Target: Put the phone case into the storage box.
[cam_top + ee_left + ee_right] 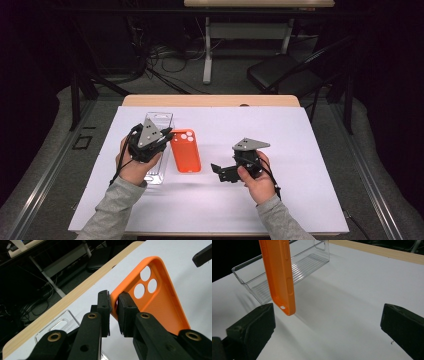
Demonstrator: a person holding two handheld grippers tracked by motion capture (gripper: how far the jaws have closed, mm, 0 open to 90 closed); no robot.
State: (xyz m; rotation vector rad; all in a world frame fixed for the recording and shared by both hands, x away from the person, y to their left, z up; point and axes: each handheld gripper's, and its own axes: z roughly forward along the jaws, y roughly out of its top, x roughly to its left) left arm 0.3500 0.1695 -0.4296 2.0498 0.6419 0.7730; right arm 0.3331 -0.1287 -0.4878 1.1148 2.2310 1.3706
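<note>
1 orange phone case (185, 150), gripped at its edge by left gripper (114, 312).
Case raised off white table (300, 150), just beside clear bin (287, 272); right gripper (220, 170), near case, jaws wide apart, holding nothing.

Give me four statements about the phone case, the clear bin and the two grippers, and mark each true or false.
1. The left gripper is clamped on the orange phone case's edge. True.
2. The right gripper grips the case. False: its jaws stand wide apart with nothing between them.
3. The case lies inside the clear bin. False: it hangs in the air beside the bin.
4. The bin stands on the white sheet. True.
</note>
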